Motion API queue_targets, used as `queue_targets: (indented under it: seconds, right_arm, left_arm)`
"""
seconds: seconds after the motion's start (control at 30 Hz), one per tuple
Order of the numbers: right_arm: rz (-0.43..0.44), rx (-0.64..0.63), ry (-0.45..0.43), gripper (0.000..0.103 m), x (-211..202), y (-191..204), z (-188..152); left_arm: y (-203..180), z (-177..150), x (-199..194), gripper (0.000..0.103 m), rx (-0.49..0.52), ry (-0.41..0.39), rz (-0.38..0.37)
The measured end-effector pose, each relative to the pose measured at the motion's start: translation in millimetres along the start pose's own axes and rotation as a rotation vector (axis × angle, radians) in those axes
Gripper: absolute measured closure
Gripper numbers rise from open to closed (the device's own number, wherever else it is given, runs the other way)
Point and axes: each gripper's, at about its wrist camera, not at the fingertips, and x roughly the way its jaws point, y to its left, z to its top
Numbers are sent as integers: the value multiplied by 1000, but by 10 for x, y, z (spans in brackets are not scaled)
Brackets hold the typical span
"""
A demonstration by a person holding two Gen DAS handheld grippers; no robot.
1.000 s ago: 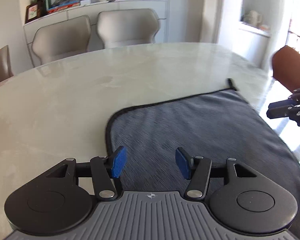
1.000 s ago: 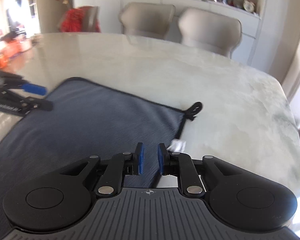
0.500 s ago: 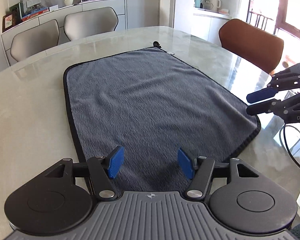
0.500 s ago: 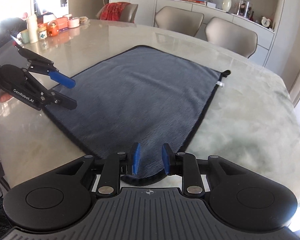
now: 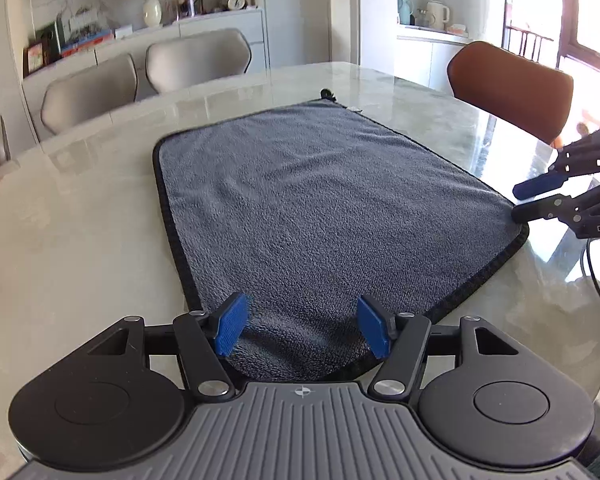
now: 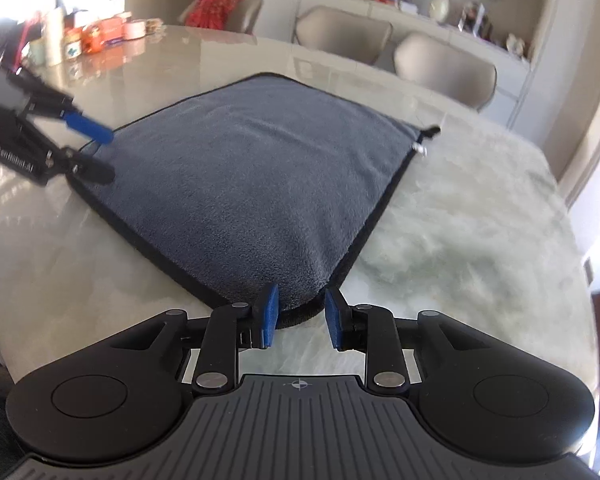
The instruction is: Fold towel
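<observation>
Towel near corner hidden under left hand-held gripper body in left wrist view. Right hand-held gripper cut off by the frame's right edge there. Right wrist view blurred: items on far worktop end and shelf objects unreadable; left hand-held gripper cut by left edge.

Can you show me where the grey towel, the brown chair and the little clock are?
grey towel (image 5: 320, 208): left wrist view, middle of cloth.
brown chair (image 5: 512, 84): left wrist view, backrest.
little clock (image 5: 235, 0): left wrist view, its face.
</observation>
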Motion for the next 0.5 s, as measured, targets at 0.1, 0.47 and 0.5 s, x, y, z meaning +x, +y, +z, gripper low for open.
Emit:
queue_targets:
  seconds: [0.1,0.47,0.5]
  right_arm:
    - [49,-26,-3,72,-39,77,2]
    - [69,-59,-12,51,50,163,0]
    - [80,-27,-8,51,77,128,9]
  left_arm:
    - [-61,-25,-117,37,51,-35,-2]
    - [-136,-134,-131,34,86,-4,-34]
    - [-143,-135,-126,34,84,-3,-35]
